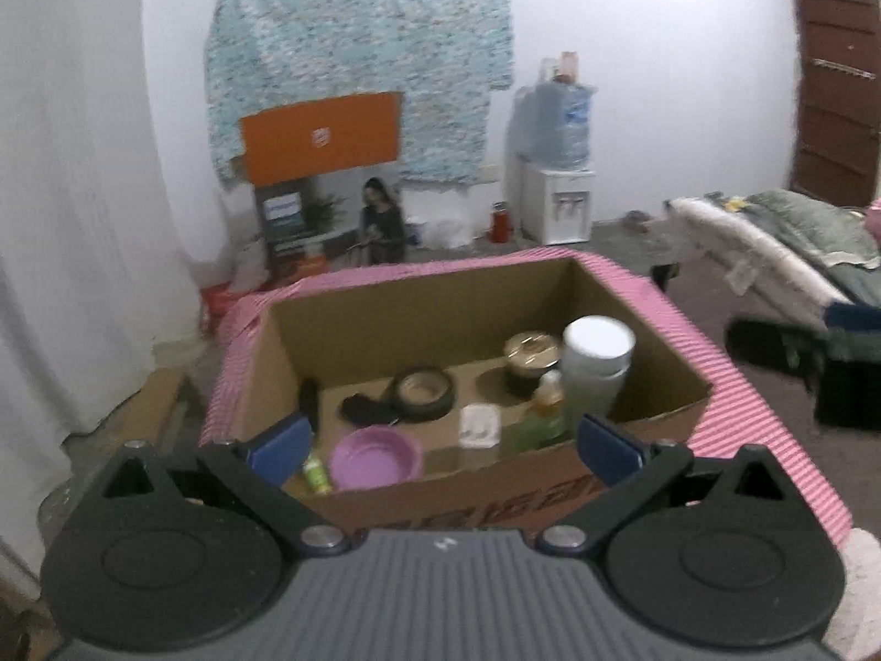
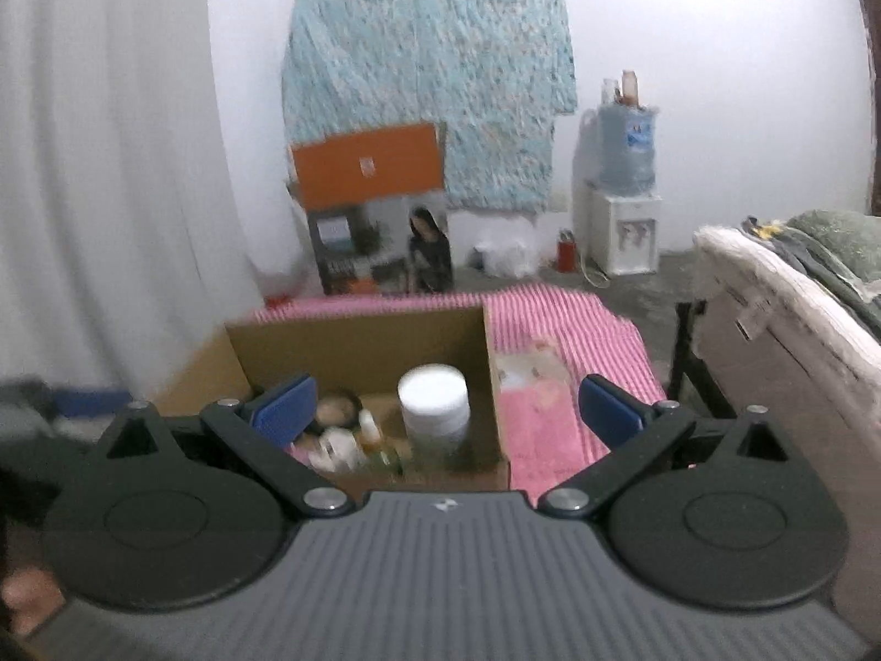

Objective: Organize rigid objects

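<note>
One cardboard box [image 1: 418, 485], one purple bowl [image 1: 376, 457], one white-lidded jar [image 1: 597, 369], one water dispenser [image 1: 559, 204].

box [image 1: 495, 501] front: red printed characters, cut off by the gripper, unreadable
orange panel [image 1: 321, 135]: small white square logo, too blurred to read
water jug [image 1: 564, 124] label: blue and white, illegible
gripper body [image 2: 444, 504]: small white emblem, no letters

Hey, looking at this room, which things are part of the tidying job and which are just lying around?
Part of the job: cardboard box, purple bowl, white-lidded jar, gold-lidded jar, small green bottle, black ring-shaped dish.

Just lying about: water dispenser, red flask, orange-topped carton, bed.
</note>
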`<state>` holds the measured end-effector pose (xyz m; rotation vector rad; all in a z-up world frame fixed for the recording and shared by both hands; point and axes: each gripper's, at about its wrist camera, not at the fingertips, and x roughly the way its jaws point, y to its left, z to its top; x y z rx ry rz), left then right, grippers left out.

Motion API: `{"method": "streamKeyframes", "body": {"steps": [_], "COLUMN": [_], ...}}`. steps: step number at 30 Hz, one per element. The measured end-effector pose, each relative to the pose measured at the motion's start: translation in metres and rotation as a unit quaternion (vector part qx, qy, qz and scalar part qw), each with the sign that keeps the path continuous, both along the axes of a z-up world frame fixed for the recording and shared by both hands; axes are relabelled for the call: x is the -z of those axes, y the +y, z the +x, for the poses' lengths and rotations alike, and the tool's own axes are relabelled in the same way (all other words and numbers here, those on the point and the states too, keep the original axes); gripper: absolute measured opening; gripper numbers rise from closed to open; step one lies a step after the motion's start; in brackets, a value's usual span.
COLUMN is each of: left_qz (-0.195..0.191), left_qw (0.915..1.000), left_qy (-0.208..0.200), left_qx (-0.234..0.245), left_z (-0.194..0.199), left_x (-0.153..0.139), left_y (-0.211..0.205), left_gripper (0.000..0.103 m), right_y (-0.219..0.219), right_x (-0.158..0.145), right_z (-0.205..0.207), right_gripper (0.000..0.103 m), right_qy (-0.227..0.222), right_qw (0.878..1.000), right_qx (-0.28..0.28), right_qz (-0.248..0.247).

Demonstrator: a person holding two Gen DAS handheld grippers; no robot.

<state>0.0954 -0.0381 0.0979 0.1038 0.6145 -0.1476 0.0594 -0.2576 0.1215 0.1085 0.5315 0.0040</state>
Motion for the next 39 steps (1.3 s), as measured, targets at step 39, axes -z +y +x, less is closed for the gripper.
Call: {"method": "streamKeyframes", "body": {"steps": [39], "left_qz": [0.006], "left_qw": [0.9951], "left_qy": [0.064], "left_qx": [-0.075], "left_z": [0.024], "left_x": [0.026], "left_y": [0.029], "left_gripper": [0.103], "right_y": [0.043], "right_x": [0.061], "right_z": [0.056], "right_gripper": [0.102], "right_qy": [0.122], "right_qw": [0.992], "right_qx": [-0.033], "right_qz": [-0.024]}}
